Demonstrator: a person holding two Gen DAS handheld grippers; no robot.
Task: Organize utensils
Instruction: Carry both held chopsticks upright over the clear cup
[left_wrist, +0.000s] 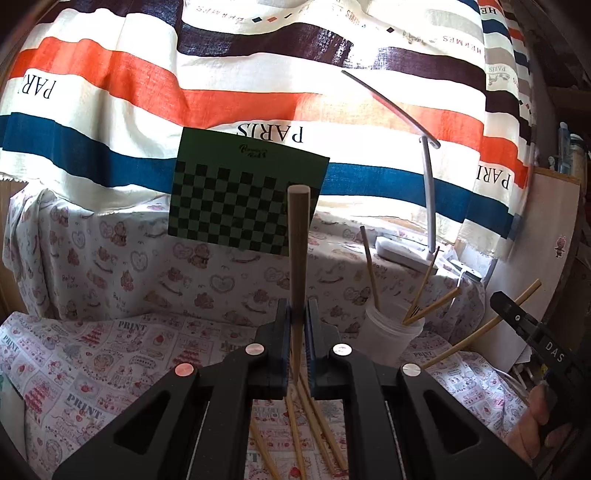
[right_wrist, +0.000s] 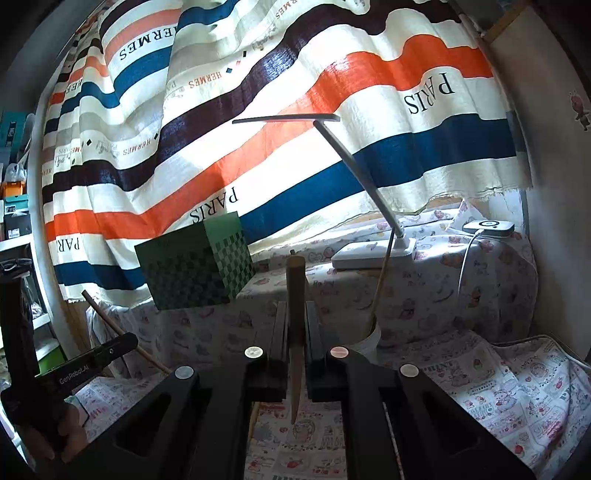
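Observation:
My left gripper is shut on a wooden chopstick that stands nearly upright between its pads. To its right stands a white cup holding several chopsticks. More chopsticks lie loose on the printed tablecloth under the jaws. My right gripper is shut on another chopstick, also nearly upright, with the white cup just behind its right finger. Each gripper shows in the other's view: the right gripper at the far right with its slanted chopstick, the left gripper at the far left.
A white desk lamp and a green checkered box stand on the raised ledge behind the table. A striped cloth hangs across the back. A white charger with a cable sits on the ledge at the right. Shelves stand at the far left.

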